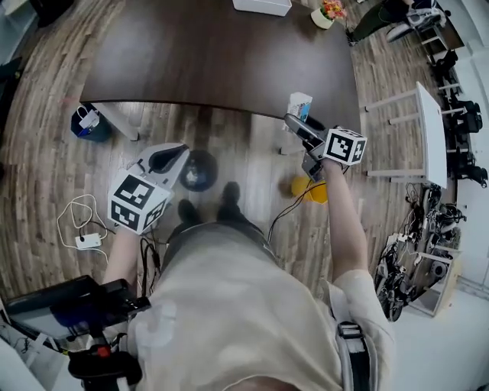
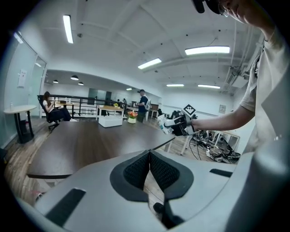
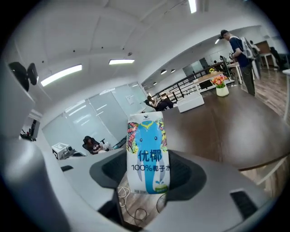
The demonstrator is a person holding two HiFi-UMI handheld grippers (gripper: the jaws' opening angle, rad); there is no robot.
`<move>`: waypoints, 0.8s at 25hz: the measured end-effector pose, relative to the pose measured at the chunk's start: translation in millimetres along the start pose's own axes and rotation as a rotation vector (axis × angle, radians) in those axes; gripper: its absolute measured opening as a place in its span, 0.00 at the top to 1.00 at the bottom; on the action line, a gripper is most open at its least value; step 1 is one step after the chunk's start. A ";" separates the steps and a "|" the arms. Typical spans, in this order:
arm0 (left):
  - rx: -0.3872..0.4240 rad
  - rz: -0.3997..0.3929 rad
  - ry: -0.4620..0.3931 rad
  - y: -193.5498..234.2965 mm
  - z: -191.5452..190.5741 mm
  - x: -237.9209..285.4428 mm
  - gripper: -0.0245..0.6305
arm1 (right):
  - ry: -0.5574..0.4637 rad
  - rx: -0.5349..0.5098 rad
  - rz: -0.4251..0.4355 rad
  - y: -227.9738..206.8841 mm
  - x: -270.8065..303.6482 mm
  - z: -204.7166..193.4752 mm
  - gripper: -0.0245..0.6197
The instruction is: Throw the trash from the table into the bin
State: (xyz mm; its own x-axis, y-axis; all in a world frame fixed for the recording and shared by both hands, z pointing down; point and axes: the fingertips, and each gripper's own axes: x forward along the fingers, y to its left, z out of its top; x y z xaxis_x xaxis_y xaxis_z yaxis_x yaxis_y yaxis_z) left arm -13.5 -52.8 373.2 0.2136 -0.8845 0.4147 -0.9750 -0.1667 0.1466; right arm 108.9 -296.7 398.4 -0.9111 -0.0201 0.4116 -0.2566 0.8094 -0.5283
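Note:
My right gripper (image 1: pixel 295 122) is shut on a small blue-and-white drink carton (image 1: pixel 299 105), held upright in the air just off the near right edge of the dark brown table (image 1: pixel 214 53). In the right gripper view the carton (image 3: pixel 148 154) stands between the jaws of the right gripper (image 3: pixel 147 170). My left gripper (image 1: pixel 177 153) is shut and empty, over the floor near the table's front edge. In the left gripper view the black pads of the left gripper (image 2: pixel 149 156) meet, and the carton (image 2: pixel 162 123) shows in the right gripper (image 2: pixel 174 124) beyond. A dark round bin (image 1: pixel 199 169) stands on the floor by the person's feet.
A blue bin (image 1: pixel 90 122) with a white bag stands under the table's left end. A yellow object (image 1: pixel 309 188) lies on the floor below the right gripper. White cables (image 1: pixel 80 221) trail at the left. A white box (image 1: pixel 262 6) and a flower pot (image 1: pixel 327 14) sit at the table's far edge.

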 end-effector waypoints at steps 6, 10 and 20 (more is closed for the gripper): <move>0.073 -0.087 0.011 -42.4 12.9 15.2 0.94 | -0.125 0.090 0.070 20.6 -45.0 -6.2 0.56; 0.114 -0.089 0.024 -91.0 15.0 18.3 0.94 | -0.172 0.094 0.100 25.0 -93.3 -22.8 0.57; 0.146 -0.141 0.079 -180.6 21.3 65.6 0.94 | -0.170 0.148 0.173 11.2 -158.0 -71.5 0.60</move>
State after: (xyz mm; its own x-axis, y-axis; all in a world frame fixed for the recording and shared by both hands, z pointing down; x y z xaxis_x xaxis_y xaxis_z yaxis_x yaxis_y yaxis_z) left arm 175.4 -90.0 354.9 0.3466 -0.8122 0.4692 -0.9325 -0.3523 0.0790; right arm 273.1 -242.5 380.5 -0.9833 0.0029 0.1821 -0.1253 0.7151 -0.6877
